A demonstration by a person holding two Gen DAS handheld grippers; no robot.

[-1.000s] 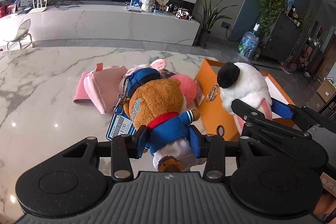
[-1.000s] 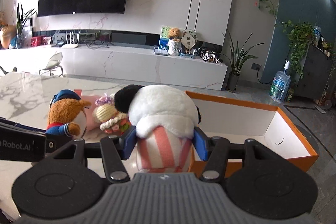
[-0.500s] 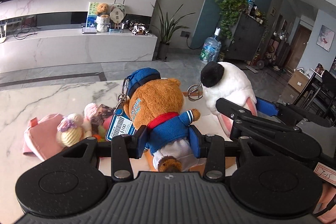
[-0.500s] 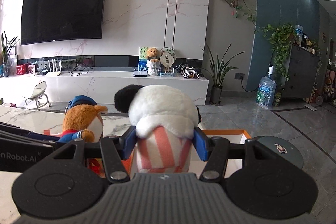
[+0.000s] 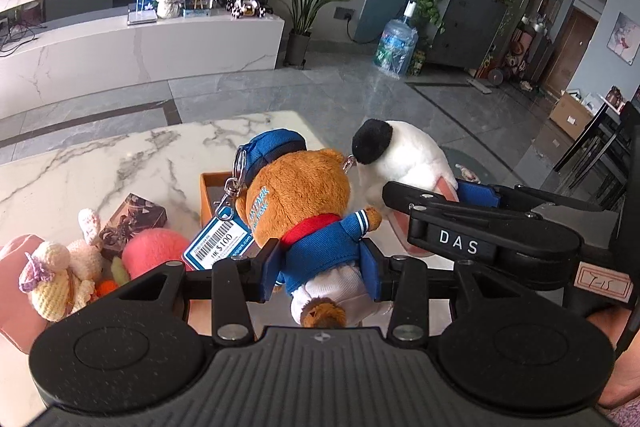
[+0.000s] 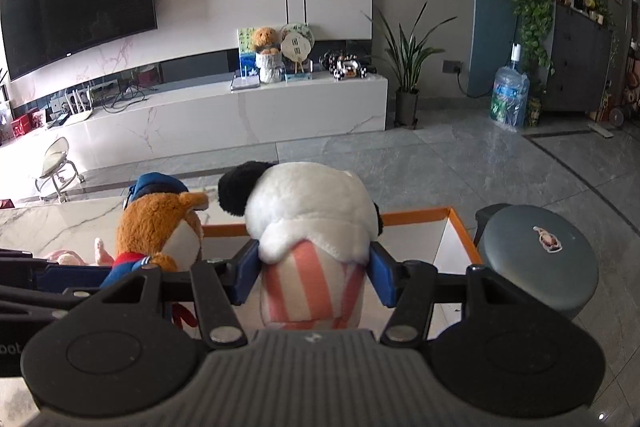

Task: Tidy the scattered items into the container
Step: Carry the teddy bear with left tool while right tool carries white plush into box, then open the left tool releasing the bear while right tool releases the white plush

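Left wrist view takes in the marble table (image 5: 100, 167) first, with the orange box (image 5: 208, 187) standing on it; only 1 corner of the box shows here, behind the toys. From the right wrist view the box (image 6: 416, 217) shows its orange rim and white inside walls, just beyond the held toys, with a grey round stool (image 6: 538, 259) beside its right edge.

Next in size, the panda plush (image 6: 308, 211), white with black ears and a pink-striped body, is clamped at its striped middle by the right gripper (image 6: 314, 273), whose 2 blue pads press in on both sides. It hangs above the box's near side.

Beside it to the left, the brown bear plush (image 5: 300, 199) in a blue jacket and blue cap is gripped round its jacket by the left gripper (image 5: 322, 265), pads tight on both flanks. The bear touches the panda's head, and a price tag (image 5: 218, 243) dangles from its cap clip.

Smaller things lie on the table left of the box: a pink ball (image 5: 154, 253), a cream crochet doll (image 5: 56, 277) and a dark packet (image 5: 134, 217).
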